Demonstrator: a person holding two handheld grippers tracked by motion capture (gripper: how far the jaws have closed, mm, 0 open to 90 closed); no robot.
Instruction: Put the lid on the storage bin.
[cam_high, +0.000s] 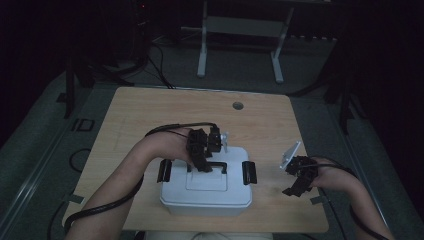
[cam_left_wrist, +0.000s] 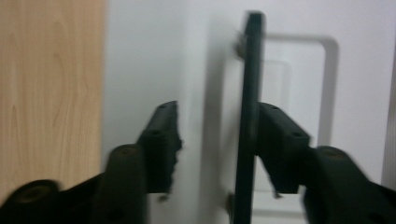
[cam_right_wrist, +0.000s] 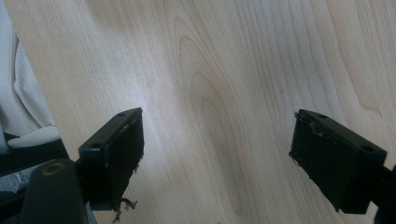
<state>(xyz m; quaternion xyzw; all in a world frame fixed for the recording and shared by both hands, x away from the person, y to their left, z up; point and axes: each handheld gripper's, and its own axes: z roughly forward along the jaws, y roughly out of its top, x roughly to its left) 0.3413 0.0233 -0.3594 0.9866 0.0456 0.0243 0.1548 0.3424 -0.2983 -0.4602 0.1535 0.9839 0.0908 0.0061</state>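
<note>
Left gripper is held over the white box near the surface's front edge, jaws spread astride the black lid handle, one pad beside it, while the right gripper, jaws spread, is kept over bare wood.

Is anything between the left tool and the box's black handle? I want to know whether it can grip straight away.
Nothing visible stands between them. In the left gripper view the black handle already sits between the jaws of the left tool, lying against one jaw, with a bare gap to the other above the white lid.
</note>
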